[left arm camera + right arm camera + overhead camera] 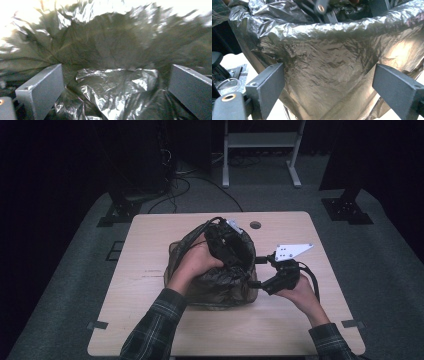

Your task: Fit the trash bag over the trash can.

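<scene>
So this is looking like the middle of a bag-opening job. The dark plastic bag (210,280) is sitting in the middle of the wooden table (280,320), crumpled but standing up a bit, with its mouth facing up.

The left gripper (231,245) is reaching down into the top of the bag, and in the left gripper view its jaws are spread wide with nothing between them except the wrinkled inner film of the bag (112,50) ahead. The right gripper (260,272) is coming in at the bag's right side, just beside the rim. In the right gripper view its jaws are gaping wide too, with the outer wall of the bag (324,67) sitting right between them but not pinched yet.

My read: the mouth is partly opened, but neither claw is actually gripping the film. What's left is probably grabbing the rim on each side and spreading it properly, or shaping the bag so it stays open.

As for brands or labels, I'm not seeing any readable writing on the bag, the grippers or the table.
</scene>
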Tool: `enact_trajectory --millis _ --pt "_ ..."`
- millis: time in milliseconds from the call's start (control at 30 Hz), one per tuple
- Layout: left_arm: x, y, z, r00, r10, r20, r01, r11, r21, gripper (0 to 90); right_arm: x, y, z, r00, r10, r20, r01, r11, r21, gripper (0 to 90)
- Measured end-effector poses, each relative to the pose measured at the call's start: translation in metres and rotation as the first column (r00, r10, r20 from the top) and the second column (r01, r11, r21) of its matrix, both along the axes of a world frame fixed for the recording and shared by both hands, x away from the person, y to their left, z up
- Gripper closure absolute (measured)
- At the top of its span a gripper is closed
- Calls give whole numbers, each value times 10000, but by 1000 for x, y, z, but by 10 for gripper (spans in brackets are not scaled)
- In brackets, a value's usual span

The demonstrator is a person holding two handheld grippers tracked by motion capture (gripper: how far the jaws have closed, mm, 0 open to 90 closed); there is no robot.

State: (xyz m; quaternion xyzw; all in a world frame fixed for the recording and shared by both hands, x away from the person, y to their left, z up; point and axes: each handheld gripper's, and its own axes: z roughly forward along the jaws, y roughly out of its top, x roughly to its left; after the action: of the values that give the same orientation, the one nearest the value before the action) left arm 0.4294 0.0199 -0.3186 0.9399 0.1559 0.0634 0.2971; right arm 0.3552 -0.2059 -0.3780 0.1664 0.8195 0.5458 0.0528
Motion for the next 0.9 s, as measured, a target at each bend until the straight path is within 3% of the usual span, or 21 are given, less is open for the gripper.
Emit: enact_trajectory --millis 233,467,900 --pt "-16 20 23 9994 51 349 -33 9987 -508 0 -2 -3 1 10000 -64 45 63 10000 30 95" --pt "-28 29 25 9992 -376 103 376 9993 62 0 -2 -6 1 9999 -127 1 127 9999 58 95" --pt "-38 3 3 9885 -1278 -809 1353 9862 952 0 -2 -8 1 9999 -156 -44 156 9998 102 95"
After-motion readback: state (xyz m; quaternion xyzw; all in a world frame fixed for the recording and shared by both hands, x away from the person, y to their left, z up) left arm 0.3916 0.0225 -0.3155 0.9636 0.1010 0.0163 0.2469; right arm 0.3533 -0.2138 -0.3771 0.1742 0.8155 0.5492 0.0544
